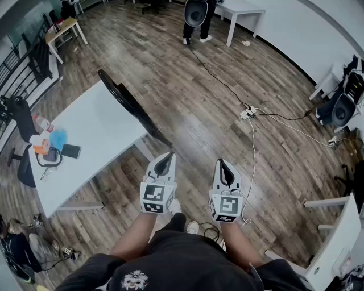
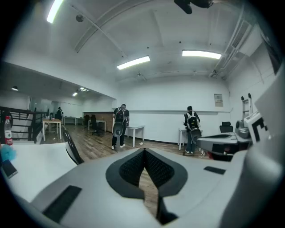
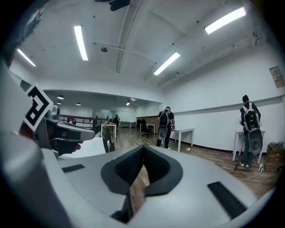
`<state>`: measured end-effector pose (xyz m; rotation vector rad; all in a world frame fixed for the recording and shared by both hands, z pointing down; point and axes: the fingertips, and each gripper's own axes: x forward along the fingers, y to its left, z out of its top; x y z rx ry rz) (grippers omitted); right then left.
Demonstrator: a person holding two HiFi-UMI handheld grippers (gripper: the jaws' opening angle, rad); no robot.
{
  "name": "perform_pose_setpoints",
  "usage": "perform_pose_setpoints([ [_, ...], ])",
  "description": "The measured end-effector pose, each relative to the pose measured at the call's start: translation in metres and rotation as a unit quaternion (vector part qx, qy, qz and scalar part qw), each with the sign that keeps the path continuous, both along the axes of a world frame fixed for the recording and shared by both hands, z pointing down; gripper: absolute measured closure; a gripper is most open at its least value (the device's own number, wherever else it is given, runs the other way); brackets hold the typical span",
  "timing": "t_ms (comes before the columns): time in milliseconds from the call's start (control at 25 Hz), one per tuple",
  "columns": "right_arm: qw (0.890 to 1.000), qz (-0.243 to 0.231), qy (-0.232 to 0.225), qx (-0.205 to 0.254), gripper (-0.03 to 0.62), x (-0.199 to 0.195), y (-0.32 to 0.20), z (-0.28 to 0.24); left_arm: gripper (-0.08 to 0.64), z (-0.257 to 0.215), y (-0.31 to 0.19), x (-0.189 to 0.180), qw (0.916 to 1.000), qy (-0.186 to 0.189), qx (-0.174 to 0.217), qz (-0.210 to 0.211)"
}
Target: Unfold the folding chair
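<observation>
A folded black folding chair (image 1: pixel 132 107) leans against the right edge of the white table (image 1: pixel 96 133), ahead and to the left of both grippers. In the left gripper view the folding chair (image 2: pixel 71 144) shows as a thin dark frame at the left; in the right gripper view the folding chair (image 3: pixel 106 138) stands left of centre. My left gripper (image 1: pixel 166 161) and right gripper (image 1: pixel 222 165) hang side by side over the wooden floor, held level, well short of the chair. Both are shut with nothing between the jaws, as the left gripper (image 2: pixel 143 153) and right gripper (image 3: pixel 142 153) close-ups also show.
On the white table lie a phone (image 1: pixel 70 150), a blue cloth (image 1: pixel 58 138) and an orange item (image 1: pixel 41 149). A cable with a power strip (image 1: pixel 247 112) crosses the floor to the right. A person (image 1: pixel 197 17) with a backpack stands far ahead by another table (image 1: pixel 242 11).
</observation>
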<state>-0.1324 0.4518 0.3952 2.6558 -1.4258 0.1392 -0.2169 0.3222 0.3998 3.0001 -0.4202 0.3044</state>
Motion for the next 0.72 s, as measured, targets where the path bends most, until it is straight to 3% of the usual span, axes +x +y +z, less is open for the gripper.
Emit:
perform_pose_setpoints([
  [360, 1.000, -0.010, 0.004, -0.004, 0.577, 0.033, -0.094, 0.002, 0.555, 0.003, -0.093, 0.039, 1.0000, 0.000, -0.004, -0.007],
  [720, 1.000, -0.019, 0.001, 0.000, 0.577, 0.064, -0.157, -0.001, 0.555, 0.008, -0.128, 0.067, 0.9998, -0.005, -0.015, -0.009],
])
